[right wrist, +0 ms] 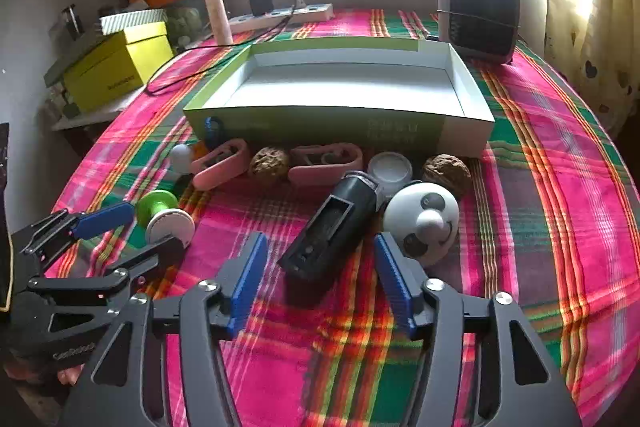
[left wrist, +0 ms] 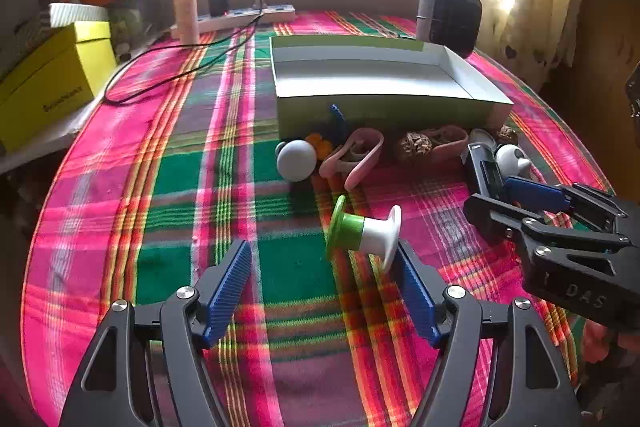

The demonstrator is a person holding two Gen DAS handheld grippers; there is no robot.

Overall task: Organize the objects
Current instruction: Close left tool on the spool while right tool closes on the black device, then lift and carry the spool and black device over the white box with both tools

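Right wrist view: right claw (right wrist: 320, 259) held open, black rectangular plastic case (right wrist: 332, 227) seen between its fingers, ungripped; left claw (left wrist: 324, 267) open over plaid desk (left wrist: 160, 187).

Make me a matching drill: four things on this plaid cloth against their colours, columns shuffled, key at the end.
Things:
1. spool
2. walnut
3. ball
4. panda toy

Colours:
A. brown
B. plain white
C. green and white
D. white with black patches

Pairs: 1-C, 2-A, 3-B, 4-D
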